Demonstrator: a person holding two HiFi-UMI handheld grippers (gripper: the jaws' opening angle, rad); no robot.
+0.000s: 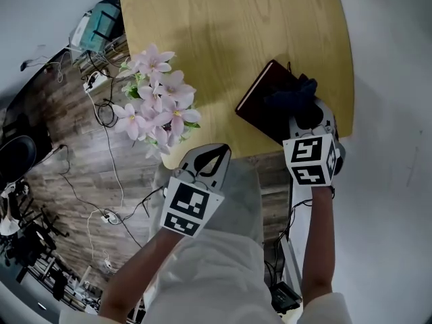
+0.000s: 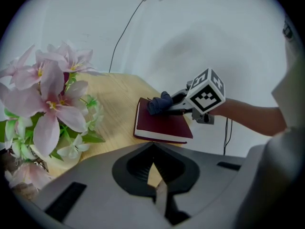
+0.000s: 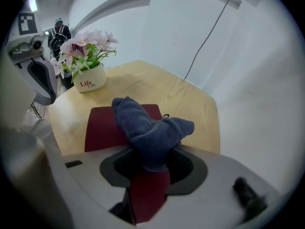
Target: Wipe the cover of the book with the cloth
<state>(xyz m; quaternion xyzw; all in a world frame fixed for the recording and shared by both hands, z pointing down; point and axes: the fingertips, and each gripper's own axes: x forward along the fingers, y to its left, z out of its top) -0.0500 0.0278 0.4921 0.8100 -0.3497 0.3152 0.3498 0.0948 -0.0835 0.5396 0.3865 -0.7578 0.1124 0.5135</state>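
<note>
Book (image 1: pixel 264 101): dark red, lying flat with its cover up on the near right part of the wooden surface (image 1: pixel 223 32), close to the edge. It sits diagonally to that edge, one corner pointing away from me and another toward the flowers (image 1: pixel 156 100). Its sides look close to equal from the head view, so I cannot settle which way its long axis runs. From the left gripper view, pale page edges show on the two sides that face that camera. Right gripper (image 1: pixel 305 113): reaches over the book's near right corner, with its jaws clamped on the cloth (image 1: pixel 291 94). The cloth is dark blue and bunched. In the right gripper view it rises out of the jaws and spreads forward over the cover in two lobes, one running away and to the left, a shorter one to the right. It appears to rest on the cover. The book thus lies directly ahead of and under this gripper. Left gripper (image 1: pixel 210 152): held off the near edge of the surface, over the wooden floor (image 1: pixel 74 140), left of the book and well apart from it. Its jaws are together with nothing between them. The flowers stand in a white pot (image 3: pixel 90 84) at the left near edge of the surface, apart from the book.
</note>
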